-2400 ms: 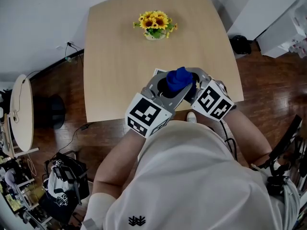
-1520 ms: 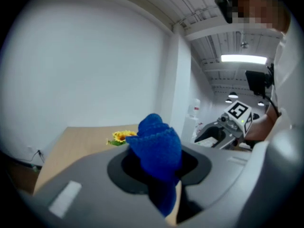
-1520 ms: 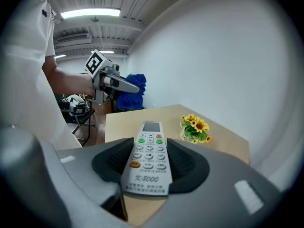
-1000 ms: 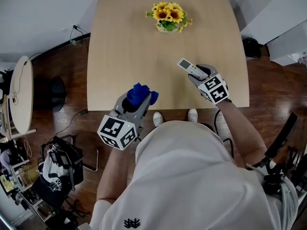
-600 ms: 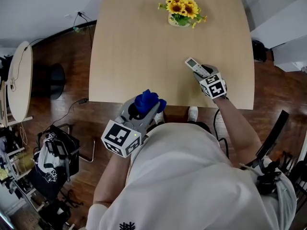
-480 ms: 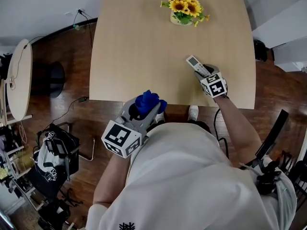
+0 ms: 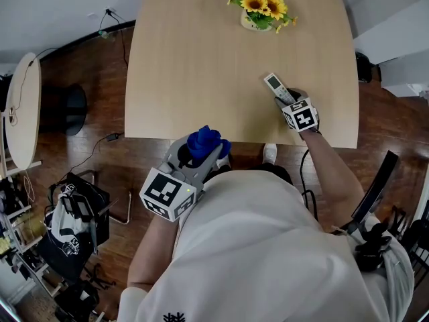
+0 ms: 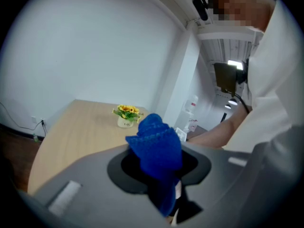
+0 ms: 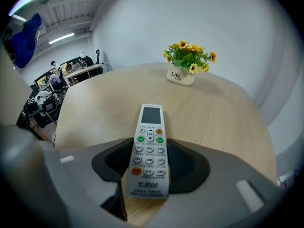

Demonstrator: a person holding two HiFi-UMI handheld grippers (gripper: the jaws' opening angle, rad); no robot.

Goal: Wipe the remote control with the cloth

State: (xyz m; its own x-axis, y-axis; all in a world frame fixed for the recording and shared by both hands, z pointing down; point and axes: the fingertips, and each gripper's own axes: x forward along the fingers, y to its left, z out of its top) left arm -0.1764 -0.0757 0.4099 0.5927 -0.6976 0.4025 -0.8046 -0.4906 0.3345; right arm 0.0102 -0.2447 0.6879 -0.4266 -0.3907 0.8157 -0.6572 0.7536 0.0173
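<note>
Blue cloth [image 7: 204, 140] bunched tight between the closed jaws of the left gripper [image 7: 200, 153], just off the near edge of the table [image 7: 194, 59]. Rightward, white remote control [image 7: 275, 86] pinched at its lower end by the right gripper [image 7: 285, 99], over the table. Bring cloth across; hold remote level; stroke lengthwise over the buttons, lightly.

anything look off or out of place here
Nothing stands out. The remote is held buttons up by the right gripper over the table; the blue cloth is bunched in the left gripper, off the table's near edge. The sunflower pot stands upright at the far side, nothing spilled.
</note>
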